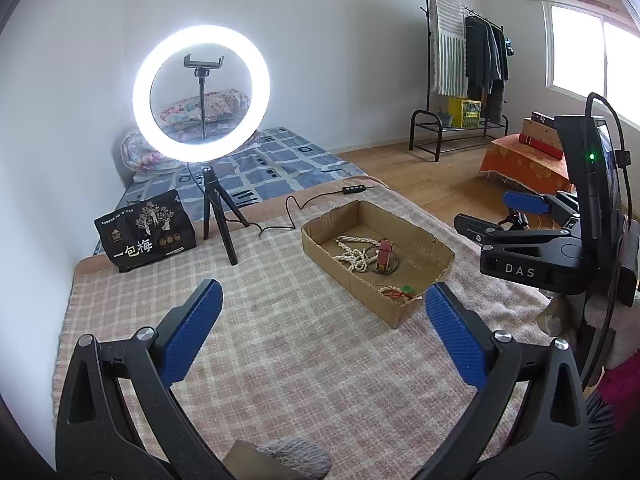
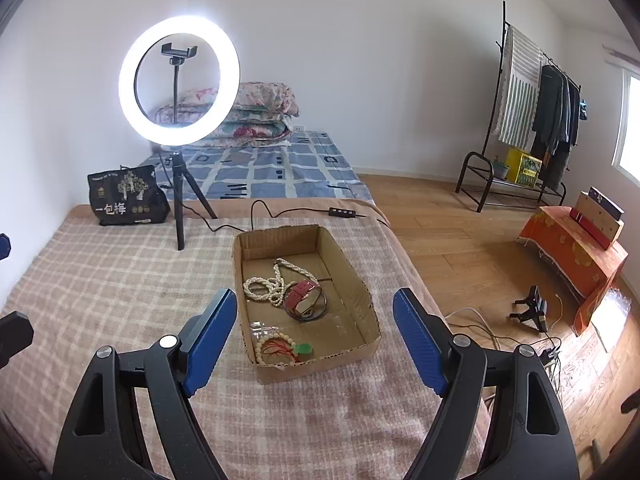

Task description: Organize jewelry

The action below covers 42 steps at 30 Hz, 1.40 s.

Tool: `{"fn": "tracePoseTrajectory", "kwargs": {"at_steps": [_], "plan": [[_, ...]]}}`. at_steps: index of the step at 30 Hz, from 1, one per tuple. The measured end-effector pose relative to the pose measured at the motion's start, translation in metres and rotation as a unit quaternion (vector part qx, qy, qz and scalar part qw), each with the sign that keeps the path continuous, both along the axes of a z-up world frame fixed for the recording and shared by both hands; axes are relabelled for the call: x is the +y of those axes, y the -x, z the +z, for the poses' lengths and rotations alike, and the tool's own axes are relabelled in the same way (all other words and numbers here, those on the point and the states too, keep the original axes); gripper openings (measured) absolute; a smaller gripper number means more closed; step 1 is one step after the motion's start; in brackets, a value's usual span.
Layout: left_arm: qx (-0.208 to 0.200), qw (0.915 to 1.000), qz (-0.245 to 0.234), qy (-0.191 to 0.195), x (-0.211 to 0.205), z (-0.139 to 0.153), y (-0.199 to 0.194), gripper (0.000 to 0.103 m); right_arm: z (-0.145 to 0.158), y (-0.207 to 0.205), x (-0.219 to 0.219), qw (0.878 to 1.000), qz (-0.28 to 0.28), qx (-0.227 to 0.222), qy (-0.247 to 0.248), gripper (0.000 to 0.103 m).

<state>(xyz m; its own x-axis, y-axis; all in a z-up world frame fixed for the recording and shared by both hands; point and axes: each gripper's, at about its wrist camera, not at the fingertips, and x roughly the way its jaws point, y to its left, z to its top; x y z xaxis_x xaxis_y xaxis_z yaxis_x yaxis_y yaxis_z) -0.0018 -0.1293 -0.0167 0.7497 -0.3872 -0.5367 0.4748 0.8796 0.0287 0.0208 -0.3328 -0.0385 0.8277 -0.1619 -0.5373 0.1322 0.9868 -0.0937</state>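
Note:
A shallow cardboard box (image 2: 352,280) stands on a checked blanket. It holds a white pearl necklace (image 2: 266,286), a red watch (image 2: 301,294) on a dark bangle, and a beaded bracelet (image 2: 276,346) with a green charm on a clear bag. My right gripper (image 2: 316,332) is open and empty, just before the box's near end. My left gripper (image 1: 324,328) is open and empty, left of the box (image 1: 424,242), where the necklace (image 1: 354,254) and watch (image 1: 385,254) also show. The right gripper (image 1: 496,216) appears at the right edge of the left wrist view.
A lit ring light (image 2: 179,80) on a small tripod stands behind the box, its cable and switch (image 2: 342,212) trailing over the blanket. A black snack bag (image 2: 126,196) stands at back left. The blanket's right edge drops to a wooden floor (image 2: 460,240) with cables.

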Motion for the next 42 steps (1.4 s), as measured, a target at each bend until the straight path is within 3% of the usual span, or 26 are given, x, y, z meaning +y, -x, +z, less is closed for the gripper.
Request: {"fn": "tracePoseTrajectory", "kwargs": {"at_steps": [42], "plan": [[0.008,0.9999,-0.010,-0.002,-0.0012,-0.0015,-0.0016,0.103,-0.0043,-0.0031,-0.0039,1.000,0.000,0.008,-0.007,0.080]]}}
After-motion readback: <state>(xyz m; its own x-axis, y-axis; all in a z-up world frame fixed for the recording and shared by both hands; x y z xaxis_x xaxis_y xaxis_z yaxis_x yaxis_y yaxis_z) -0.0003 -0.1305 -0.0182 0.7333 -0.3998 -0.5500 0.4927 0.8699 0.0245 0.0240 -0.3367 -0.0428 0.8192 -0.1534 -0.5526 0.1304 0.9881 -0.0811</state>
